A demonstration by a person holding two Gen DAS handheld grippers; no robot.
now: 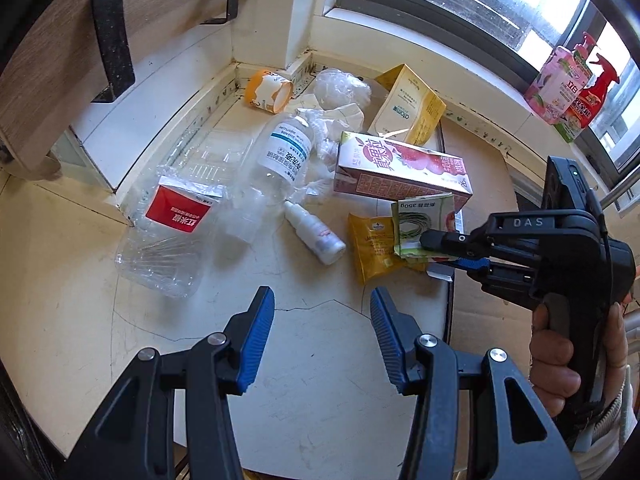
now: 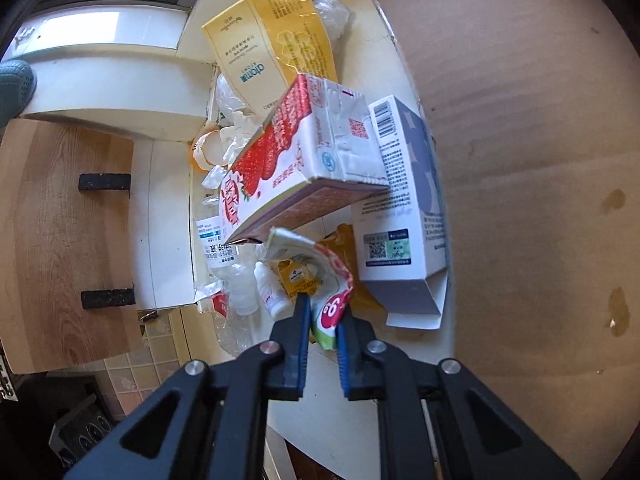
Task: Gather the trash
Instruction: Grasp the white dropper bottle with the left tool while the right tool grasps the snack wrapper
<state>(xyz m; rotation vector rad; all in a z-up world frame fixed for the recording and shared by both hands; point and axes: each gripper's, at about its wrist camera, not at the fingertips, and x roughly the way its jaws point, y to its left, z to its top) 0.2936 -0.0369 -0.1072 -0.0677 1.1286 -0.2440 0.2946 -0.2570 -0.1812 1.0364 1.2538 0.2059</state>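
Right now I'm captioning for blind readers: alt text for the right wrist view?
The right gripper is shut on a crumpled green-and-white snack wrapper, in front of a strawberry-printed drink carton, a white-and-blue cardboard box and a small white dropper bottle.

Among the trash:

- Three cartons: strawberry carton, yellow carton, blue-and-white carton.
- Two bottles: clear labelled bottle, small white dropper bottle.
- Two wrappers: green-and-white wrapper, yellow sachet.
- One orange tape roll.
- One clear plastic tray with red label.
- Two spray bottles on the windowsill.
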